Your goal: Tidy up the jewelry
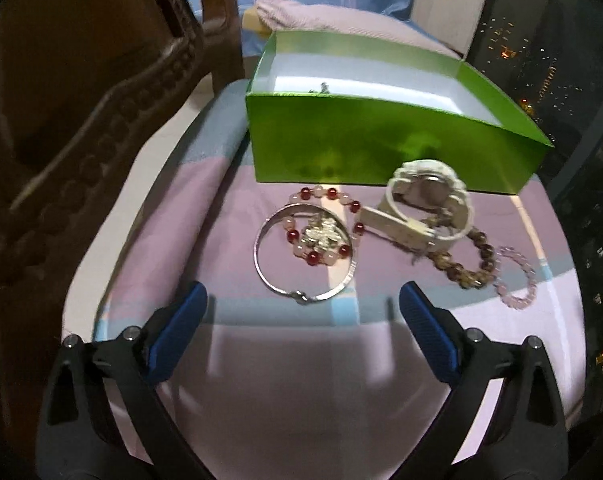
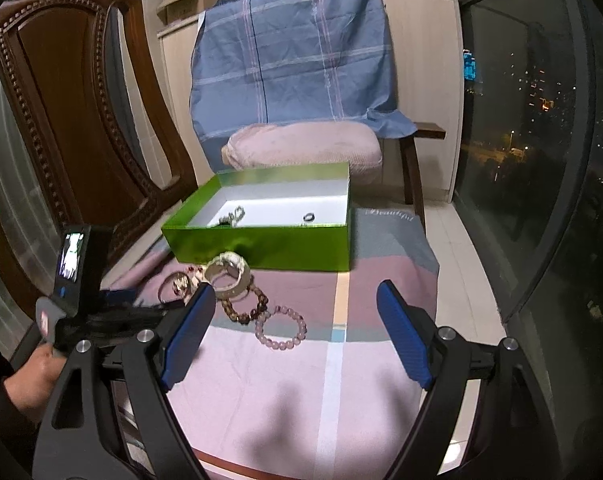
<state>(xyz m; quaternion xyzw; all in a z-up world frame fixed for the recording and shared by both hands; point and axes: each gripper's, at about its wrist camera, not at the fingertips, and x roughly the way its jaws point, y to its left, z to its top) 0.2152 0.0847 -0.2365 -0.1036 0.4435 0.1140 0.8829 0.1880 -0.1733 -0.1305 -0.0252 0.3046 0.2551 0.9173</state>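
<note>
Both claws stand apart and empty: left gripper (image 1: 303,300) just short of the bangle (image 1: 304,254), right gripper (image 2: 297,300) near the pink beads (image 2: 281,328). Beyond lie red beads (image 1: 328,224), brown beads (image 1: 463,266) and a watch (image 1: 425,206), which leans against the green box (image 1: 381,144) holding a ring (image 2: 309,217).

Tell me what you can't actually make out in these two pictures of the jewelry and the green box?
- Green box contents, left wrist view: the near wall hides all but a dark speck.
- Small items in the box, right wrist view: too small to identify.
- Silver bangle, right wrist view: partly behind the blue finger.
- Watch face, left wrist view: blurred, unreadable.
- Left gripper, right wrist view: jaws mostly hidden, blurred.
</note>
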